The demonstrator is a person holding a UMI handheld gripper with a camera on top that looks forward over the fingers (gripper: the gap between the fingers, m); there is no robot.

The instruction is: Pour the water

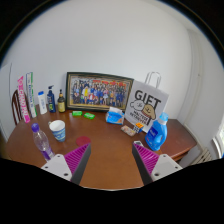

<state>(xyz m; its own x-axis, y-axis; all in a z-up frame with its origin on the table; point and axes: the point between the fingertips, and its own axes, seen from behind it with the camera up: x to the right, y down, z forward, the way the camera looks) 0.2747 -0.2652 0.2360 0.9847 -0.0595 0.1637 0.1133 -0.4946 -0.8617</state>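
A clear water bottle with a purple cap (40, 141) stands on the wooden table (105, 145), left of my fingers. Just behind it sits a white cup (58, 130). My gripper (112, 162) hovers above the table's near part, its fingers wide apart with only bare wood between the pink pads (76, 157). The bottle and cup lie ahead and to the left of the left finger, apart from it.
A framed group photo (99, 92) leans on the wall at the back. A white "GIFT" bag (146, 103) and a blue spray bottle (158, 133) stand to the right. Several bottles (50, 101) and boxes sit back left. Small green items (83, 115) lie before the frame.
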